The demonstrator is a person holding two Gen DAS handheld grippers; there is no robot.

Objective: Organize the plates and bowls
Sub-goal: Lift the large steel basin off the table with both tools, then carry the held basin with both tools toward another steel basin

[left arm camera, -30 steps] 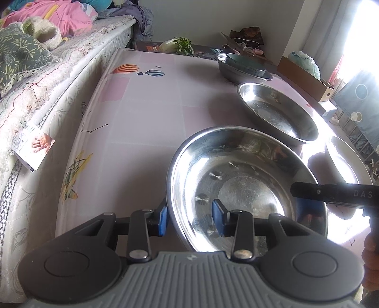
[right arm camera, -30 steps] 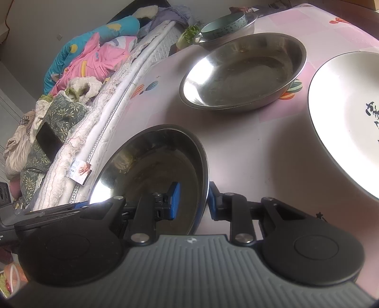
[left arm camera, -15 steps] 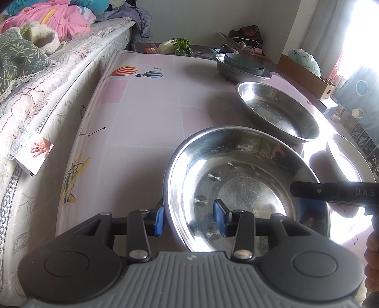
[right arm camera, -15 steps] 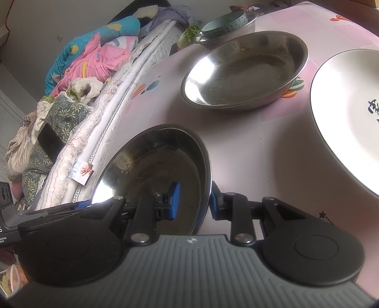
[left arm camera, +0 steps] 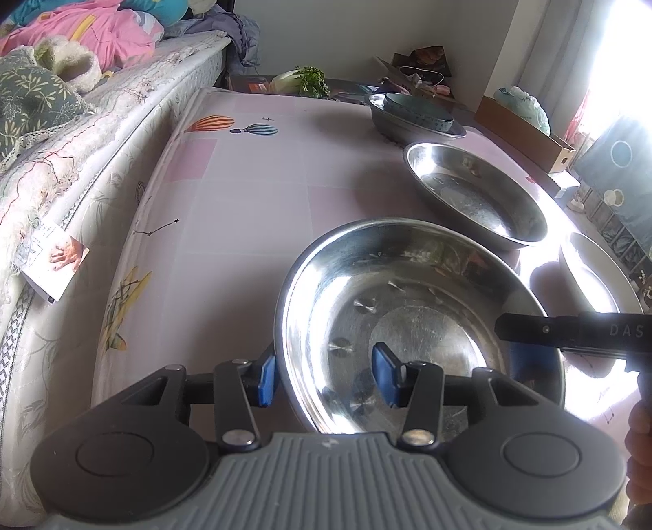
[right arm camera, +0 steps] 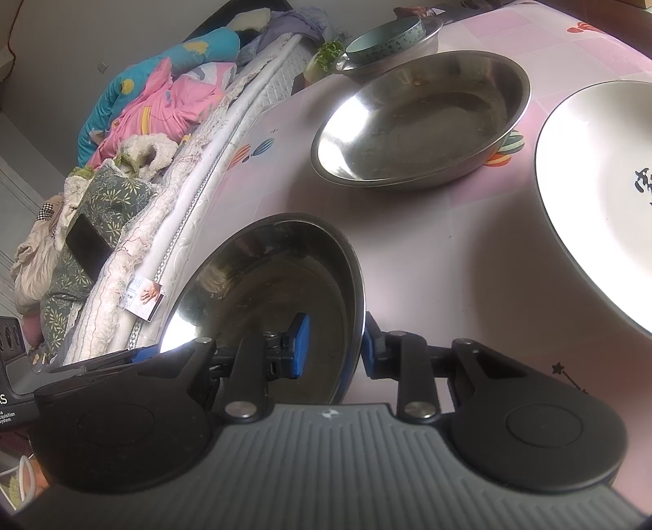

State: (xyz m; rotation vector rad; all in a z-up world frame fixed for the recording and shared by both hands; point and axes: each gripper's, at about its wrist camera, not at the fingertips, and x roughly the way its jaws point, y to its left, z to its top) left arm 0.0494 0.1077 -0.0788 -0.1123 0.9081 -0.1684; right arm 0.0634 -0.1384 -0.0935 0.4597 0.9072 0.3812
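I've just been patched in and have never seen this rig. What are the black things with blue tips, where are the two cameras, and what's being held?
No robot arm: a person holds a two-finger tool in each hand, a fisheye camera on each looking along its fingers. The left gripper and right gripper each straddle the rim of the near steel bowl, blue pads either side, not visibly pinching. On the pink table lie a second steel bowl, a white plate, and, farthest, a pale bowl nested in a steel dish.

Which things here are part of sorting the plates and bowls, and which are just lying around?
Job: near steel bowl, second steel bowl, white plate, teal bowl sitting in a steel dish.
Lying about: bedding, greens, cardboard box.
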